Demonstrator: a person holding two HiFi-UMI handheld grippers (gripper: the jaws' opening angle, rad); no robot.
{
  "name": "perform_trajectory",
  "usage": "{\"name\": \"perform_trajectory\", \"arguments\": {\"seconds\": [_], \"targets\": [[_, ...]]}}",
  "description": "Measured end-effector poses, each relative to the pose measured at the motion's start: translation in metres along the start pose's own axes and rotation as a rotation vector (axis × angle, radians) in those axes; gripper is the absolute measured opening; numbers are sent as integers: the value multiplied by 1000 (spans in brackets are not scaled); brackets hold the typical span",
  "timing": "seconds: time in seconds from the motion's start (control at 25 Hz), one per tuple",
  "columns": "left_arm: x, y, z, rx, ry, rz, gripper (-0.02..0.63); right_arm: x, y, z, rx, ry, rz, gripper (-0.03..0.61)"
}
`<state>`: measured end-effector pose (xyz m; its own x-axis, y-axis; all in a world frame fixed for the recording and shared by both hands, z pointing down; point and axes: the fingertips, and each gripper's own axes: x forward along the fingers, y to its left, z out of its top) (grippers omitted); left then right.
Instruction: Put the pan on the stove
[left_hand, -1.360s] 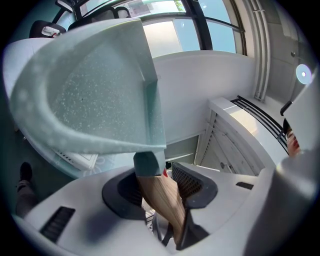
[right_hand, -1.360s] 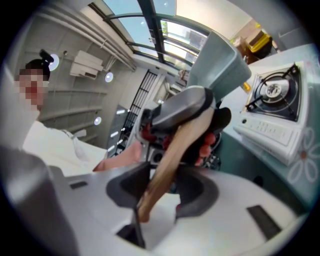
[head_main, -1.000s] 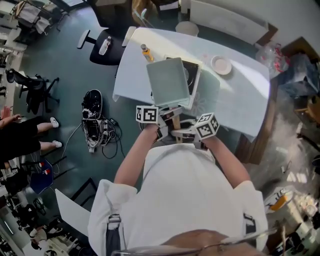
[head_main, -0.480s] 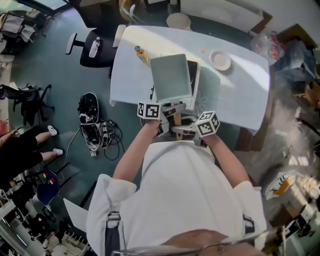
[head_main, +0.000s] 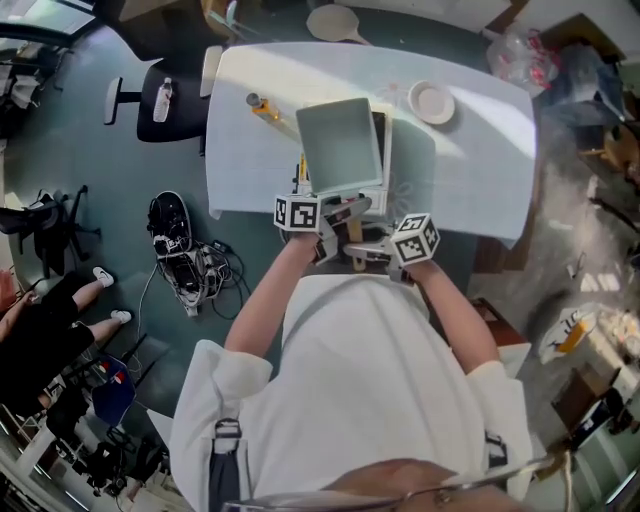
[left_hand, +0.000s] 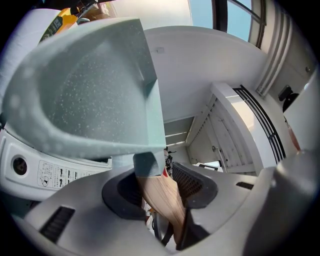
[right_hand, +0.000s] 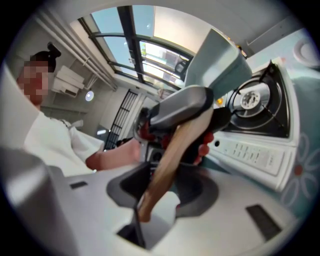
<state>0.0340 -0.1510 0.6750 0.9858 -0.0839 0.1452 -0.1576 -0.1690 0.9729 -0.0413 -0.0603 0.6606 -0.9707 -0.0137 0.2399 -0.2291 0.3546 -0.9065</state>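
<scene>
A square pale green pan (head_main: 340, 145) with a wooden handle (head_main: 352, 231) hangs tilted over the white table-top stove (head_main: 385, 178). My left gripper (head_main: 334, 222) is shut on the handle close to the pan. My right gripper (head_main: 369, 252) is shut on the handle's near end. In the left gripper view the pan (left_hand: 85, 95) fills the upper left and the handle (left_hand: 159, 196) runs between the dark pads above the stove's control panel (left_hand: 55, 172). In the right gripper view the handle (right_hand: 170, 155) rises toward the pan (right_hand: 216, 59), with a burner (right_hand: 252, 100) to its right.
On the white table (head_main: 470, 170) a white plate (head_main: 432, 101) lies right of the stove and a yellow bottle (head_main: 262, 106) left of it. An office chair (head_main: 150, 100) and a tangle of cables (head_main: 180, 250) are on the floor at the left.
The head view has drifted, so table and stove sit higher and further left in the picture. Both grippers still hold the pan's handle over the stove, about where they were.
</scene>
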Motion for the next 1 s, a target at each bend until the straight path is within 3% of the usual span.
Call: {"name": "perform_trajectory", "arguments": {"seconds": [1.0], "targets": [[16,84,-11,-62,98,-9,186,25,-79,-18,132,-21,-78,169]]}}
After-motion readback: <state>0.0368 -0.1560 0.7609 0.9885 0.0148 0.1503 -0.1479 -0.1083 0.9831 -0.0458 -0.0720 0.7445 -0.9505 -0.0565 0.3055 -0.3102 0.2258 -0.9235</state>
